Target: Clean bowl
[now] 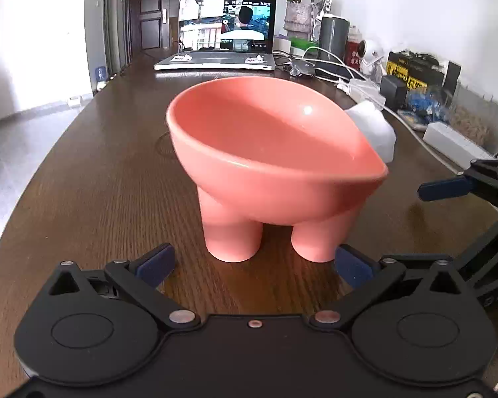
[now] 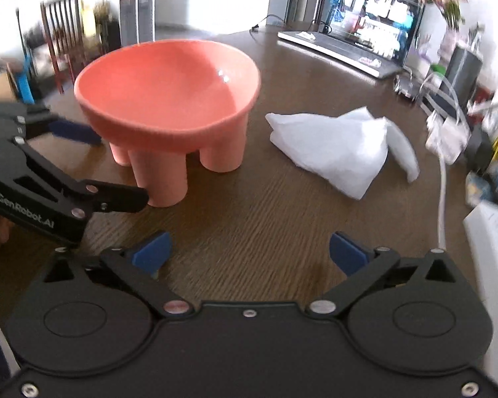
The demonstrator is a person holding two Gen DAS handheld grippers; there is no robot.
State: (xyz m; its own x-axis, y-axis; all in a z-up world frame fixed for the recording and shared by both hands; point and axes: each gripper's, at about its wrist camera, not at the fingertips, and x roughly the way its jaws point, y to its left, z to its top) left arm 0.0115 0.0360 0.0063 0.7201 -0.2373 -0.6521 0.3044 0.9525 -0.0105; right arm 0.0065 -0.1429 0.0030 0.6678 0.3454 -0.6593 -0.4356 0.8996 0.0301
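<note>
A salmon-pink bowl (image 1: 269,152) on thick round legs stands upright on the dark wooden table (image 1: 99,199); its inside looks bare and glossy. My left gripper (image 1: 254,265) is open right in front of it, its blue pads (image 1: 156,263) level with the feet of the two nearest legs. In the right wrist view the bowl (image 2: 169,89) sits at upper left, and the left gripper's fingers (image 2: 123,199) flank its legs without gripping. A crumpled white tissue (image 2: 335,146) lies on the table right of the bowl. My right gripper (image 2: 249,252) is open and holds nothing, short of both.
An open laptop (image 1: 225,33) stands at the table's far end beside a vase of flowers (image 1: 297,13). Cables, a power strip (image 2: 448,136), a small camera and boxes crowd the right edge. A white box (image 2: 491,265) lies close on the right. A chair (image 2: 63,33) stands beyond the table.
</note>
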